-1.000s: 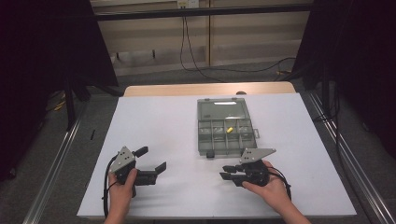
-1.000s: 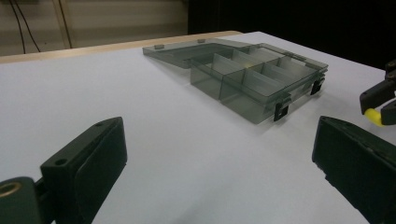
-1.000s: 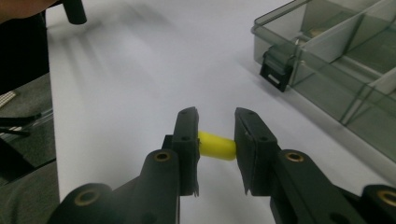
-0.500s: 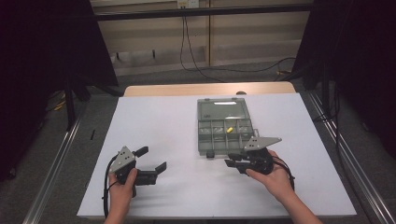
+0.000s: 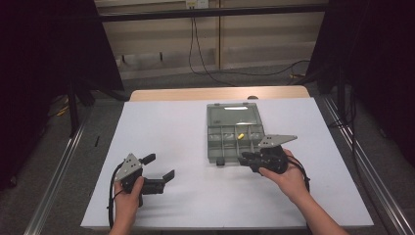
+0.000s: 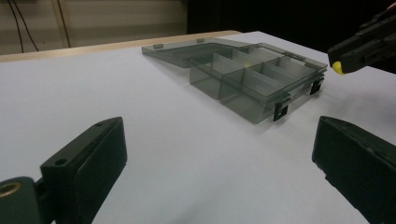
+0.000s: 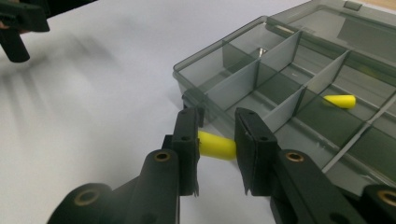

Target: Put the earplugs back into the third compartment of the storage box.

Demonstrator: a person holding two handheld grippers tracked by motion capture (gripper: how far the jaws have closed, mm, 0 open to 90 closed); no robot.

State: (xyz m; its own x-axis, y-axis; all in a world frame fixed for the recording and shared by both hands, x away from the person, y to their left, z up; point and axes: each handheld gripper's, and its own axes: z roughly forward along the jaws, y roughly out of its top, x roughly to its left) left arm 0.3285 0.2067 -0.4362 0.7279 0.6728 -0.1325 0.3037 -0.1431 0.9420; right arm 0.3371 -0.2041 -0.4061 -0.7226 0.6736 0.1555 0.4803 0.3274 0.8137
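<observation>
Now, the white tabletop [image 5: 186, 132] spreads out in front of me, and the grey box [image 5: 235, 132] lies open on its far right half, lid flat toward the far edge and the divided tray toward me. In my right tool's view the box [image 7: 299, 70] shows several compartments split by clear walls, and one yellow plug [image 7: 340, 101] lies loose in a compartment near the middle of the tray. In the high view that plug [image 5: 240, 136] sits roughly at the tray's centre.

My left hand [image 5: 126, 205] rests near the tabletop's front left, well apart from the box. Its left tool [image 5: 159, 167] points toward the right, jaws standing wide apart with bare tabletop between them, as its own view confirms.

My right hand [image 5: 288, 178] is at the box's front right corner. The right tool [image 5: 245, 157] points left along the box's front wall, just beside the latch [image 5: 220, 161]. Its jaws are clamped on a second yellow plug [image 7: 216, 145], gripped crosswise between the pads just outside the near wall of the tray, above the tabletop. From my left tool's view, that plug's yellow tip [image 6: 337, 68] pokes from the right tool [image 6: 362, 49].
</observation>
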